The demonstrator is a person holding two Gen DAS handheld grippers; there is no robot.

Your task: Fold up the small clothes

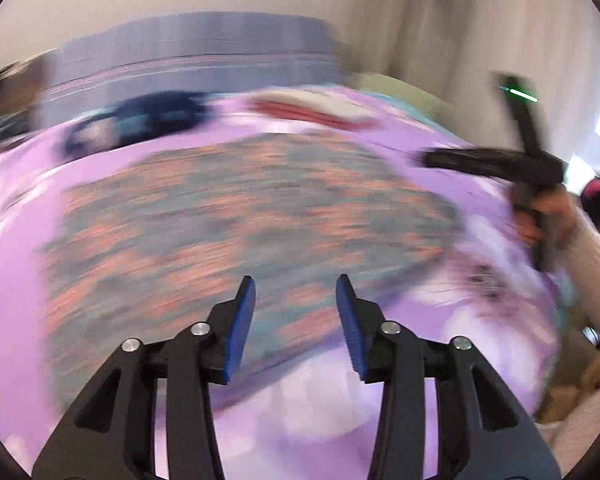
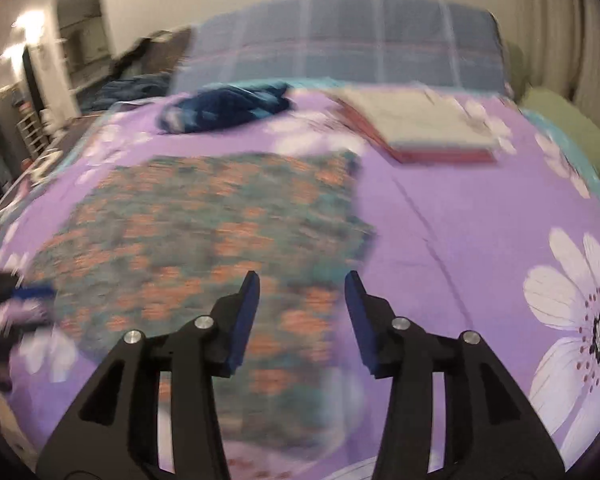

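Observation:
A small teal garment with orange flowers lies spread flat on the purple flowered bedspread; it also shows in the right wrist view. My left gripper is open and empty, held above the garment's near edge. My right gripper is open and empty, above the garment's near right part. The right gripper also shows in the left wrist view, at the right, above the bed. Both views are blurred by motion.
A crumpled dark blue garment lies at the back of the bed. A folded stack of white and red cloth lies at the back right. A blue plaid pillow stands behind. Green bedding is at the far right.

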